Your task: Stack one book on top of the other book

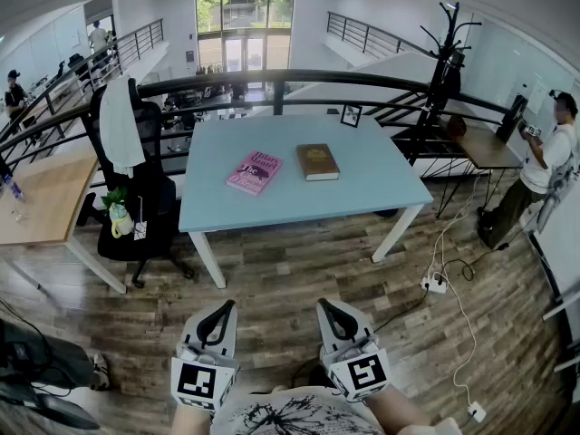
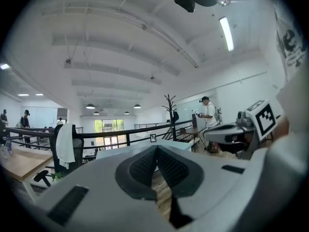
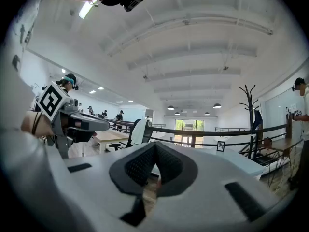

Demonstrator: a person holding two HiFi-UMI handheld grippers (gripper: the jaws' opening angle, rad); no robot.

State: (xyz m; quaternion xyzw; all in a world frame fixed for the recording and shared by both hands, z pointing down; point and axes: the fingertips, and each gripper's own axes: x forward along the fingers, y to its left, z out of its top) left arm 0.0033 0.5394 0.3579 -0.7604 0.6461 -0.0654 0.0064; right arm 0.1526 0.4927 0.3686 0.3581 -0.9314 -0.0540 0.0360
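A pink book [image 1: 255, 171] and a brown book [image 1: 317, 161] lie side by side, a little apart, on the light blue table [image 1: 372, 184]. My left gripper [image 1: 221, 308] and right gripper [image 1: 327, 306] hover low near me, over the wooden floor, well short of the table. Both are shut with nothing between the jaws. In the left gripper view the left gripper [image 2: 156, 147] has its black pads pressed together, and the right gripper's marker cube [image 2: 264, 118] shows at the right. In the right gripper view the right gripper [image 3: 155, 144] is likewise shut.
A small picture frame [image 1: 351, 114] stands at the table's far edge. A black office chair [image 1: 136, 188] with a white cloth stands left of the table, beside a wooden desk [image 1: 45, 202]. A coat rack [image 1: 447, 62], a black railing, a floor power strip [image 1: 436, 285] and a person [image 1: 544, 170] are around.
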